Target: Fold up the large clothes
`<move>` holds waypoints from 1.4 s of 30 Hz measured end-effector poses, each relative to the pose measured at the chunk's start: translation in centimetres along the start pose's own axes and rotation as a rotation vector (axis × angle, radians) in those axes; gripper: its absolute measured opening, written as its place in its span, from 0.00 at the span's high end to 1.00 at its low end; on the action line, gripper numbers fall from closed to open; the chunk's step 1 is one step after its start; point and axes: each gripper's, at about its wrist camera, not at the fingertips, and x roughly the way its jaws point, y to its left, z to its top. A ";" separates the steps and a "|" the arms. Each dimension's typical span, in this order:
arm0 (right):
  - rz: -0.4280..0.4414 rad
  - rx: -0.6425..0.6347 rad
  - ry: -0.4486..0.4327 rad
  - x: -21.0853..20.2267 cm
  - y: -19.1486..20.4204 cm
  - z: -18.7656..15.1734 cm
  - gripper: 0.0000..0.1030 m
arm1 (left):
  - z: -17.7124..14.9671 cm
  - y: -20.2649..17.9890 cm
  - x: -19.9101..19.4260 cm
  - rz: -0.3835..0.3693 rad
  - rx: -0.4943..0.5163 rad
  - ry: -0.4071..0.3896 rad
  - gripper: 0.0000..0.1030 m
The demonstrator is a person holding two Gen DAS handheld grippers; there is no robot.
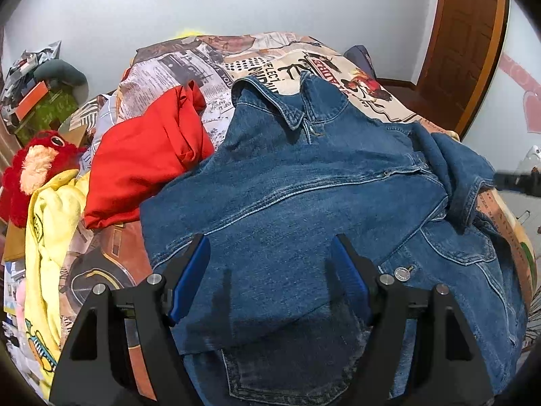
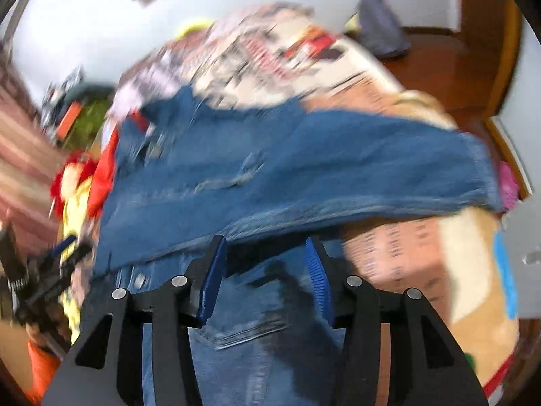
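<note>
A blue denim jacket (image 1: 304,182) lies on the printed bedspread (image 1: 216,64), collar at the far side, both sleeves laid across its front. My left gripper (image 1: 270,247) is open and empty, just above the jacket's near half. In the blurred right wrist view, the jacket (image 2: 287,169) lies with a sleeve stretched to the right. My right gripper (image 2: 265,247) is open and empty over the jacket's near edge. The left gripper (image 2: 50,270) shows at the far left of that view.
A red garment (image 1: 142,162) and a yellow garment (image 1: 54,223) lie left of the jacket, beside a red plush toy (image 1: 37,165). A cluttered shelf (image 1: 37,88) stands at the left. A wooden door (image 1: 470,40) and a dark bag (image 2: 382,27) are at the right.
</note>
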 end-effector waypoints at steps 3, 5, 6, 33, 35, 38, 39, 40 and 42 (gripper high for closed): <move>-0.057 0.120 -0.071 -1.3 -3.2 0.9 0.44 | -0.1 -0.3 0.2 0.006 0.013 0.011 0.29; -0.068 0.216 -0.093 -1.5 -5.5 1.1 0.44 | -0.2 -0.4 0.2 0.008 0.018 0.010 0.29; -0.073 0.277 -0.099 -1.3 -6.8 1.2 0.44 | -0.2 -0.4 0.1 0.008 0.019 0.010 0.29; -0.071 0.402 -0.275 -2.1 -7.7 7.6 0.93 | 0.0 1.2 -0.9 0.013 -0.023 0.002 0.29; -0.045 0.325 -0.301 -3.3 -5.0 8.7 0.93 | 0.0 1.3 -1.2 0.011 -0.026 -0.008 0.29; 0.003 0.194 -0.338 -4.8 0.0 10.1 0.93 | 0.0 1.5 -1.9 0.014 -0.030 -0.025 0.29; 0.025 0.156 -0.346 -5.3 1.6 10.3 0.93 | 0.0 1.7 -2.2 0.015 -0.033 -0.032 0.29; 0.054 0.116 -0.352 -5.7 3.4 10.6 0.93 | 0.0 1.9 -2.5 0.015 -0.038 -0.039 0.29; 0.124 0.042 -0.348 -6.0 7.0 10.9 0.93 | 0.0 2.4 -3.1 0.017 -0.053 -0.052 0.29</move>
